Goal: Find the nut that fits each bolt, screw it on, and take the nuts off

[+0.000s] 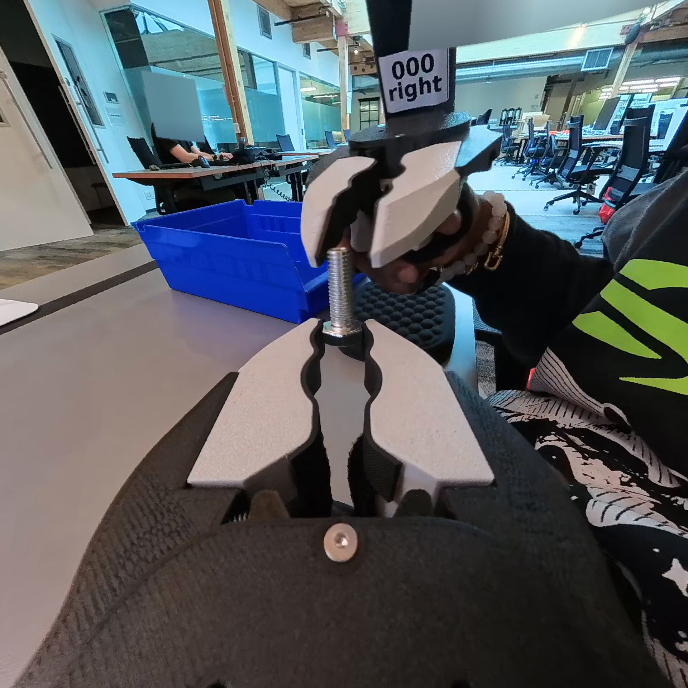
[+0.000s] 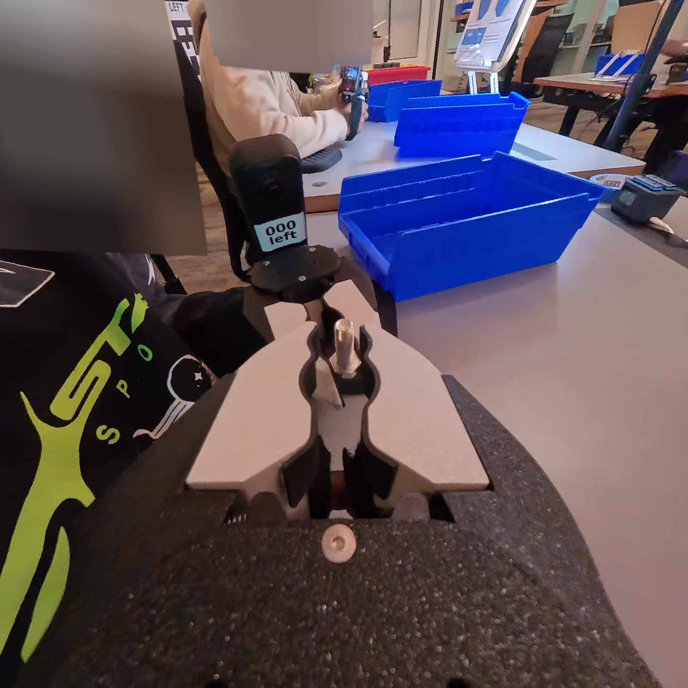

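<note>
A silver bolt point(image 1: 339, 286) stands upright, thread up, above the grey table point(image 1: 111, 372). My left gripper point(image 1: 341, 329) is shut on the bolt's hex head point(image 1: 340, 328). My right gripper point(image 1: 346, 260) comes down from above, and its fingers point(image 1: 409, 208) straddle the top of the thread. In the right wrist view, the bolt point(image 2: 344, 342) stands between my right gripper's point(image 2: 339, 331) fingertips with a gap on each side, so it is open. No nut shows on the thread. The left gripper's finger point(image 2: 350, 301) reaches in from the far side.
A blue plastic bin point(image 1: 231, 253) stands on the table just behind the bolt and shows in the right wrist view point(image 2: 465, 238). A black dimpled pad point(image 1: 409, 316) lies behind the bolt. A hand point(image 1: 402, 275) holds the right gripper. More blue bins point(image 2: 458, 123) stand on a farther table. There is about 5 cm between the tips of the two grippers.
</note>
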`<action>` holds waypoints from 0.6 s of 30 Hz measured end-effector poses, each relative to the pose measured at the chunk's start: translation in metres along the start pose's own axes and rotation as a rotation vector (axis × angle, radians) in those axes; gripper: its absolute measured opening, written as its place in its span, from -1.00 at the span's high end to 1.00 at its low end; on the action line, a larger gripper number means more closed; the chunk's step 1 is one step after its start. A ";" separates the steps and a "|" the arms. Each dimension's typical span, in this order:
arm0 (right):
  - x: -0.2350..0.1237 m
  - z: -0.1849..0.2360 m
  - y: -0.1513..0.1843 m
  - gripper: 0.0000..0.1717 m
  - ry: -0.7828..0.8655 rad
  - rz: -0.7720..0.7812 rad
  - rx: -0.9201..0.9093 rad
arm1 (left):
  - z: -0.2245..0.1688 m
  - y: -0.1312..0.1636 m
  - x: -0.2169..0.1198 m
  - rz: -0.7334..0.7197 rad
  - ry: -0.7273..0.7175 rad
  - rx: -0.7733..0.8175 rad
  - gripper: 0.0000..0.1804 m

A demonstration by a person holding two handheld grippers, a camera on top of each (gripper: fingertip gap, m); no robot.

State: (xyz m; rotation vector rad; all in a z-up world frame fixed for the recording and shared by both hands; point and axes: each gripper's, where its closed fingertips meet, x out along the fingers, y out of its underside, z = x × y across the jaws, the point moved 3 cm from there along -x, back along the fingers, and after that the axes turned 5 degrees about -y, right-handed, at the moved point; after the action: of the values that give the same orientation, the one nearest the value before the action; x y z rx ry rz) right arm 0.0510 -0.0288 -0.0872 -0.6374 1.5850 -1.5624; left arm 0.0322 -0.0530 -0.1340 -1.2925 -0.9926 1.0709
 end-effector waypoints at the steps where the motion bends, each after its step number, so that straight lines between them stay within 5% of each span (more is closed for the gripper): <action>1: 0.001 -0.001 0.000 0.82 0.004 0.002 -0.006 | -0.001 0.000 0.000 0.002 0.003 0.004 0.79; 4: 0.000 0.000 0.001 0.89 0.005 0.031 -0.048 | -0.003 0.001 0.001 0.010 0.011 0.026 0.79; 8: -0.018 -0.015 -0.003 0.89 0.103 0.076 -0.060 | -0.003 0.001 0.002 0.010 0.005 0.027 0.41; 13: -0.091 -0.092 -0.021 0.89 0.501 0.087 -0.001 | 0.003 -0.002 -0.001 -0.020 -0.023 -0.009 0.33; 18: -0.184 -0.192 0.004 0.88 0.934 0.193 0.166 | 0.006 -0.004 -0.002 -0.033 -0.033 -0.027 0.33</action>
State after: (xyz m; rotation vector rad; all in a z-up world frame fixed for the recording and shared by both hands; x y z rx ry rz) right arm -0.0034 0.2310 -0.0728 0.4144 2.0365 -1.9319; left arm 0.0262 -0.0536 -0.1301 -1.2801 -1.0530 1.0601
